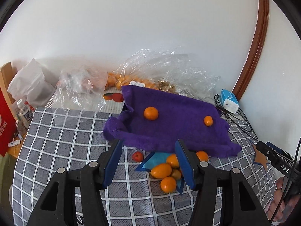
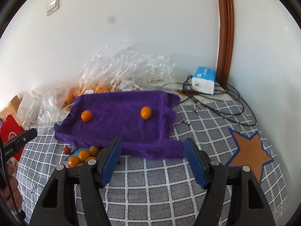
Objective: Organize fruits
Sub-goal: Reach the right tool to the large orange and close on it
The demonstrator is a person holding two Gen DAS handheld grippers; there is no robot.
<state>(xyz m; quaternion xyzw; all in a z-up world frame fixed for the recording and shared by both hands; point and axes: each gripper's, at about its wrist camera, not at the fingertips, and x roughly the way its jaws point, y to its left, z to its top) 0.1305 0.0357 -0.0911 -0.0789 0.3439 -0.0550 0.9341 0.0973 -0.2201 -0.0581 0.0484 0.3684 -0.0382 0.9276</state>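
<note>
- This is a lived-in room in a home, not a lab or shop.
- A bench stands in the corner of plain white walls, covered with a grey checked tablecloth [image 2: 150,184] of the household kind.
- A light switch [image 2: 52,5] sits on the wall, and a brown wooden door frame [image 2: 224,33] runs down beside the corner.
- Everyday clutter lies along the wall: crumpled clear plastic bags [image 2: 128,66] of oranges, a pack of tissues [image 2: 204,80], tangled cables [image 2: 231,101], a small bottle [image 1: 24,111] and a red box [image 1: 6,124].
</note>
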